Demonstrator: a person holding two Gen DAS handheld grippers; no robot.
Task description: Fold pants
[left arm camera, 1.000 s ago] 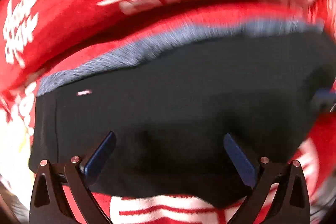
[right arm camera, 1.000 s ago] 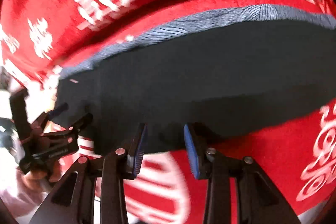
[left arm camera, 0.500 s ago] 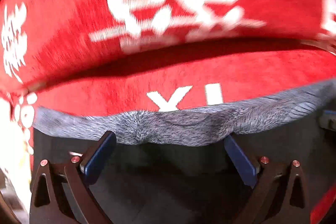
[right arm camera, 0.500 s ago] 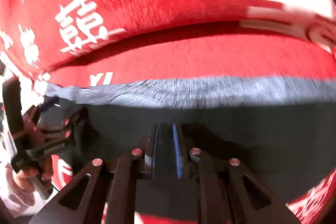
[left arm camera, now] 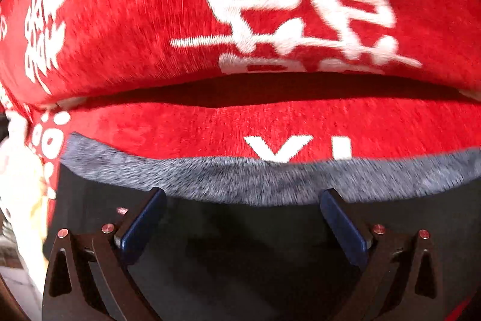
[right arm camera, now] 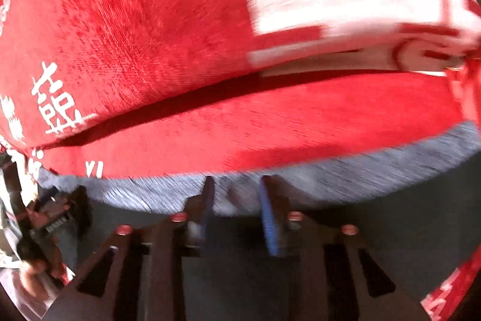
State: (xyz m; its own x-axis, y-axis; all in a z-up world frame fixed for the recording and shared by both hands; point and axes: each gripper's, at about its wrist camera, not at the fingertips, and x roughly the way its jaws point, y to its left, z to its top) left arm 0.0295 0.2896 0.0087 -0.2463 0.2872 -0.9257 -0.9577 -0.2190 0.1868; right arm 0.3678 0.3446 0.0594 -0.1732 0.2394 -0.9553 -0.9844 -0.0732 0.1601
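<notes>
Dark pants (left arm camera: 240, 254) with a grey waistband (left arm camera: 228, 179) lie on a red cover. In the left wrist view my left gripper (left arm camera: 240, 194) is open wide, its blue pads either side of the dark cloth just below the waistband. In the right wrist view the pants (right arm camera: 375, 227) fill the lower frame and the waistband (right arm camera: 345, 170) runs across. My right gripper (right arm camera: 236, 185) stands partly open over the waistband's edge; nothing is pinched. The left gripper (right arm camera: 57, 218) shows at the far left on the pants' corner.
The red cover (left arm camera: 120, 20) with white characters spans the whole background, with a raised cushion fold (right arm camera: 135, 35) behind the pants. A pale floor strip (left arm camera: 18, 200) shows at the left edge.
Both grippers moved forward over the pants to the waistband. The right gripper closed nearly shut half a second ago and has opened somewhat since. The left stayed wide open.
</notes>
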